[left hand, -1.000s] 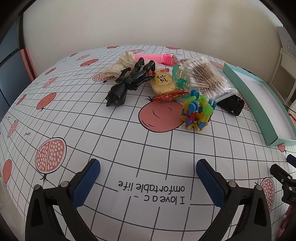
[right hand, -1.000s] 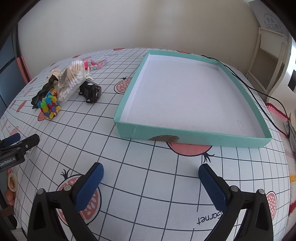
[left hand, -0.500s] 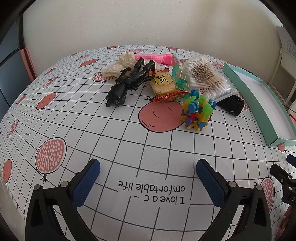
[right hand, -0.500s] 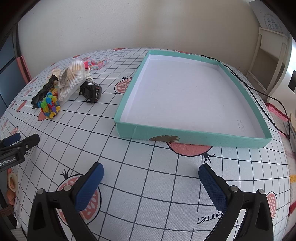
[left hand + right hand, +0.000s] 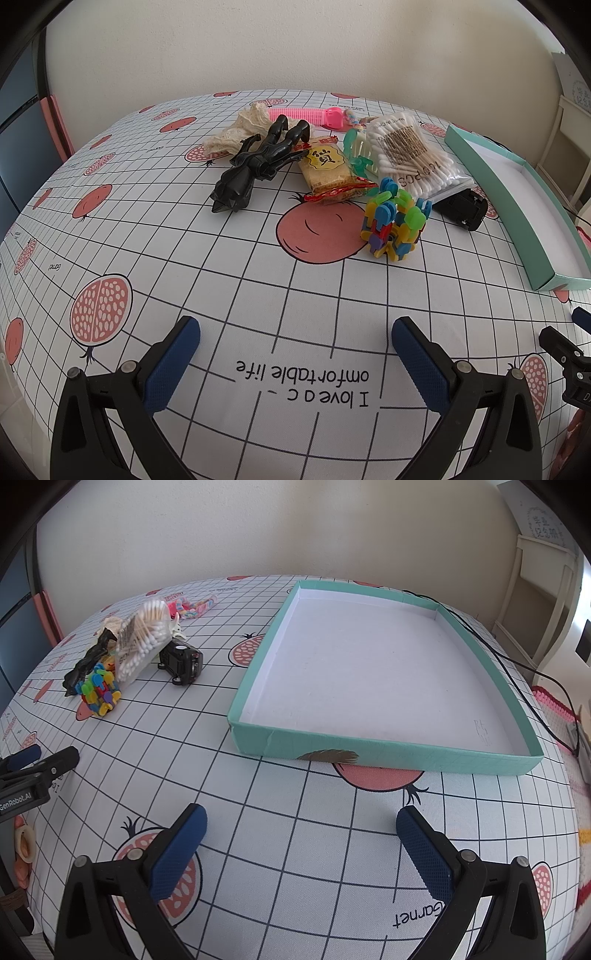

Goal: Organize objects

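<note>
The left gripper (image 5: 295, 347) is hovering low over the tablecloth (image 5: 258, 295) with its jaws spread wide and gripping nothing, and the right gripper (image 5: 301, 834) is doing the same, wide apart and empty. Ahead of the left tongs a cluster of objects is lying: a black figure (image 5: 255, 168) stretching its long axis away and to the right, head end pointing back toward the tongs; a snack packet (image 5: 328, 168) just beside it; a colourful block toy (image 5: 393, 225); a bag of cotton swabs (image 5: 410, 155) leaning on a black toy car (image 5: 461, 208); and a pink comb (image 5: 306, 116) lying crosswise at the far side. Ahead of the right tongs a teal tray (image 5: 388, 755) is sitting (white inside, holding nothing), its long axis running away from them. A cream wall (image 5: 258, 528) is rising behind the pomegranate-printed cloth.
</note>
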`<move>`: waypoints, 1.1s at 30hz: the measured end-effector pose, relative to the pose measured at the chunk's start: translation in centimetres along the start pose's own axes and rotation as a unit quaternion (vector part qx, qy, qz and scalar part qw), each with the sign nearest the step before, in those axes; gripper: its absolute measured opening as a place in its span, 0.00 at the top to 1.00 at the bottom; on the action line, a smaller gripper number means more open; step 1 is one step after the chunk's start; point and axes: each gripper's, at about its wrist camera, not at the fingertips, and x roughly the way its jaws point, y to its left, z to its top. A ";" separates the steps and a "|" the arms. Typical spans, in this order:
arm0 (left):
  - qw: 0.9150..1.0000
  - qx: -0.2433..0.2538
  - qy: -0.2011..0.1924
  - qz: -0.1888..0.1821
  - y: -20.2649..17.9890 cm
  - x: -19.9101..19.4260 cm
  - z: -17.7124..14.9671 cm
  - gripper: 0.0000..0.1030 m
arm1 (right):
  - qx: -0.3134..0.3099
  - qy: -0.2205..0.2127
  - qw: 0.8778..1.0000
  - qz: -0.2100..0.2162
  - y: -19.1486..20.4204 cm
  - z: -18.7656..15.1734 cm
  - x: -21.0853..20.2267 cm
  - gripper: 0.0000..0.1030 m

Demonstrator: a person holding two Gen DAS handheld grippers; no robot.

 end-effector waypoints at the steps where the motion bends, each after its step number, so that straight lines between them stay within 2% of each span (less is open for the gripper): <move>1: 1.000 0.000 0.000 0.000 0.0 0.0 0.0 0.00 | 0.000 0.000 1.000 0.000 0.0 0.0 0.0 0.00; 9: 1.000 0.002 0.004 -0.003 -0.3 -0.2 -0.1 0.00 | -0.001 0.002 1.000 -0.003 -0.1 0.2 0.0 0.00; 12: 1.000 -0.002 0.009 -0.015 -0.1 -0.1 0.4 0.00 | -0.008 -0.012 1.000 -0.004 0.2 0.7 -1.1 0.00; 18: 0.999 -0.002 -0.011 -0.031 -0.5 -1.0 2.0 0.00 | -0.040 -0.053 0.997 0.030 2.4 3.7 -3.8 0.00; 24: 0.999 0.009 -0.025 -0.038 -1.8 -1.0 3.8 0.00 | -0.059 -0.060 0.994 0.064 4.9 7.7 -3.2 0.01; 27: 0.999 0.012 -0.029 -0.037 -2.2 -0.6 4.5 0.00 | -0.065 -0.052 0.993 0.081 6.2 9.2 -2.2 0.06; 30: 0.998 0.017 -0.031 -0.043 -2.9 -0.6 4.7 0.01 | -0.063 -0.031 0.991 0.115 7.2 10.7 -0.7 0.10; 33: 0.998 0.024 -0.025 -0.044 -3.5 0.0 5.0 0.11 | -0.073 -0.017 0.989 0.128 8.2 11.6 0.7 0.17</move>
